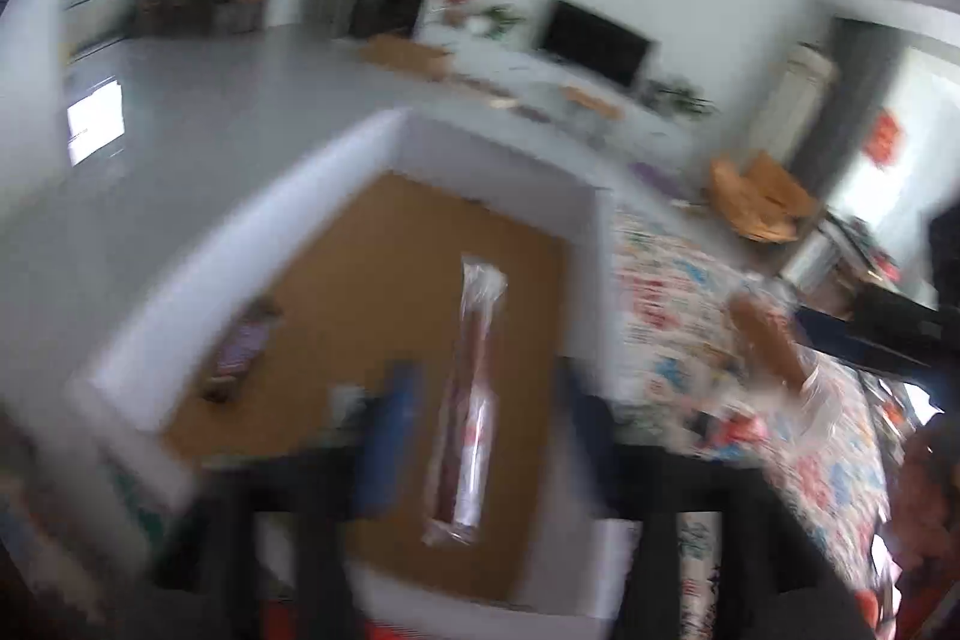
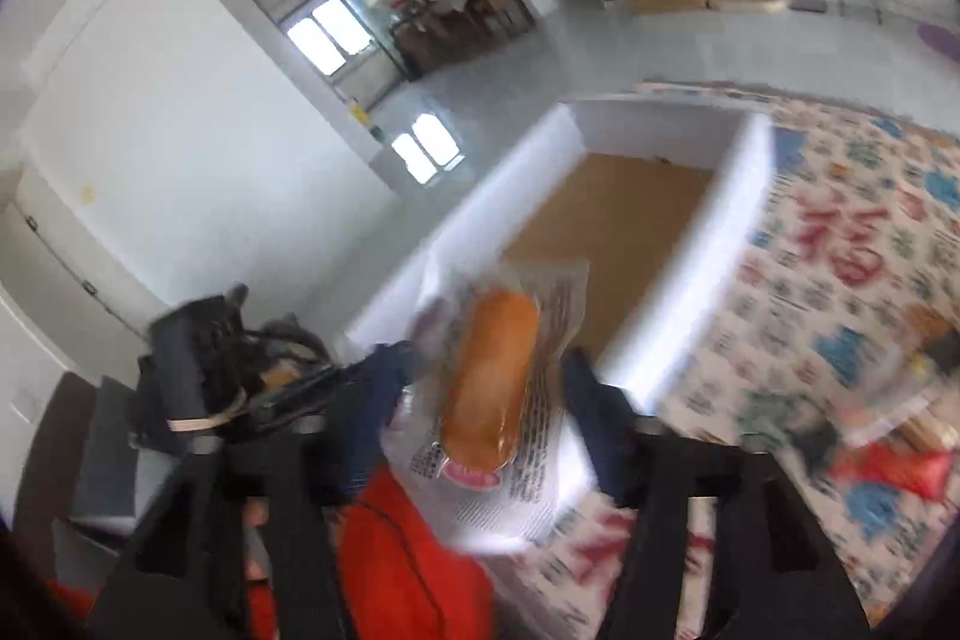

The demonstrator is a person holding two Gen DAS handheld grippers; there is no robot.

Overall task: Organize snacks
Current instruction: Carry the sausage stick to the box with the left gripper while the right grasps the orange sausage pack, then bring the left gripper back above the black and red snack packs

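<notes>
Two wide tools [image 1: 480, 394] [image 2: 480, 382]: left above boxed sausage stick [image 1: 471, 400], right around loose bun packet [image 2: 489, 382].

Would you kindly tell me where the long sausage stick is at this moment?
In the left wrist view, the sausage stick lies on the white box's brown floor, right of a small purple snack.

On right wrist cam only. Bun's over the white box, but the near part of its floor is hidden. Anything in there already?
Observer: Yes. A long sausage stick in clear wrap lies on the cardboard floor of the white box.
Operator: Only that?
Observer: No. A small purple-wrapped snack lies left of it in the left wrist view, apart from it.
Operator: Left gripper holding anything?
Observer: No. The left gripper is open, with its fingers wide on either side of the sausage stick and not pressing it.
</notes>
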